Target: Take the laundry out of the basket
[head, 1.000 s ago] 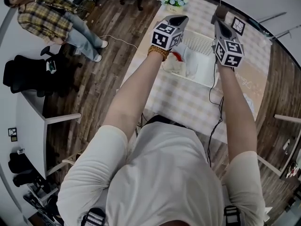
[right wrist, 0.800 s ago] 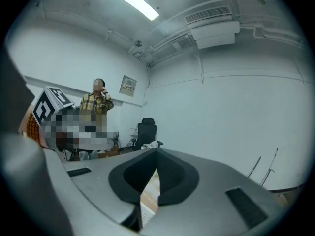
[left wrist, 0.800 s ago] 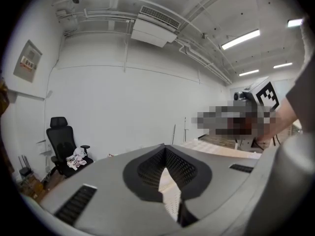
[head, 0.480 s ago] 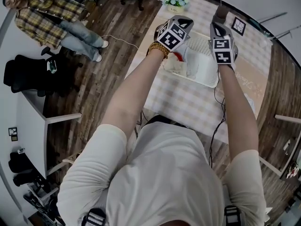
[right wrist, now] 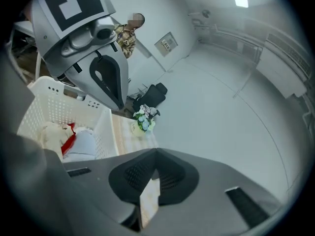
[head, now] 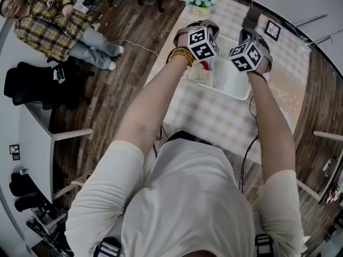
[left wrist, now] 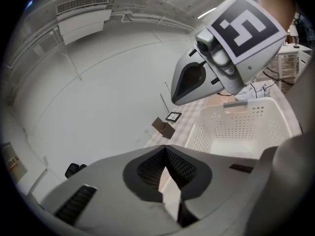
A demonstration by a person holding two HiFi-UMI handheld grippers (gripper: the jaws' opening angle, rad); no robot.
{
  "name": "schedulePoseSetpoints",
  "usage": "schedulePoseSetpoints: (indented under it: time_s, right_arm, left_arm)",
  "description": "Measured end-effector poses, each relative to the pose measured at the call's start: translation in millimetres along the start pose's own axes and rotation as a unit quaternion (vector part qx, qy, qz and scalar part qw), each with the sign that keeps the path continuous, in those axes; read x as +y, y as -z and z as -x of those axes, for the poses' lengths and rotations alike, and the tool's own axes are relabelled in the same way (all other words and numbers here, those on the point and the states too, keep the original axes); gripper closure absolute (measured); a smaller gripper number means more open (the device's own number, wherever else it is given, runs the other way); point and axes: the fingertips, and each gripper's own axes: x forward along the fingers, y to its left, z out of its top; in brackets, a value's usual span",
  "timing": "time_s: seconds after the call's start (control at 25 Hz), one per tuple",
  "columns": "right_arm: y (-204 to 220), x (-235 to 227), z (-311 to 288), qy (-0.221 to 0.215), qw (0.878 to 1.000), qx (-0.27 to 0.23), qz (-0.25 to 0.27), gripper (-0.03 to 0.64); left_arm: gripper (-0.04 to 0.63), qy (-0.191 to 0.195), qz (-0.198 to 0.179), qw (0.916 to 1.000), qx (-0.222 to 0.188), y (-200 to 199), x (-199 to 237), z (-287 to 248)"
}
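While hovering over the white perforated plastic basket (head: 238, 94), not yet grasping.
Holds left gripper (left wrist: 166, 151) and right gripper (right wrist: 156, 154) pinched closed, empty, tilted down toward crumpled white-and-red laundry (head: 203, 73) inside basket's left end, apparently to reach it.

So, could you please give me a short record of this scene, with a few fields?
table: checked cloth; bears the basket and the flowers
basket: white, perforated walls
laundry: pale cloths and a red piece, inside the basket
left gripper: shut, empty, by the basket
right gripper: shut, empty, by the basket
progress: no laundry gripped yet
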Motion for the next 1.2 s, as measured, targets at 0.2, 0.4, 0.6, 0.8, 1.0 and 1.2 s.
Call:
schedulePoseSetpoints:
  time_s: [0.2, 0.4, 0.6, 0.8, 1.0, 1.2]
  right_arm:
    - [-3, 25, -6, -0.08, 0.997, 0.004, 0.004, 0.612]
    - [0, 68, -5, -0.219, 0.975, 0.028, 0.017, 0.612]
    - [10, 112, 12, -0.362, 0.928, 0.058, 0.062, 0.612]
    - [19, 150, 35, -0.467, 0.876, 0.081, 0.085, 0.597]
    - [20, 157, 34, -0.472, 0.874, 0.08, 0.081, 0.588]
    - [22, 163, 29, -0.474, 0.873, 0.081, 0.079, 0.581]
  left_arm:
    - [0.571, 0.061, -0.008, 0.9981, 0.008, 3, -13, -2]
    - [0.571, 0.161, -0.028, 0.985, 0.055, 22, -36, -1]
    - [0.57, 0.231, -0.087, 0.9629, 0.109, 37, -47, 7]
    - [0.569, 0.401, -0.087, 0.8964, 0.168, 61, -112, 31]
    - [0.569, 0.393, -0.093, 0.8992, 0.168, 64, -113, 25]
    - [0.545, 0.413, -0.088, 0.8914, 0.164, 67, -126, 21]
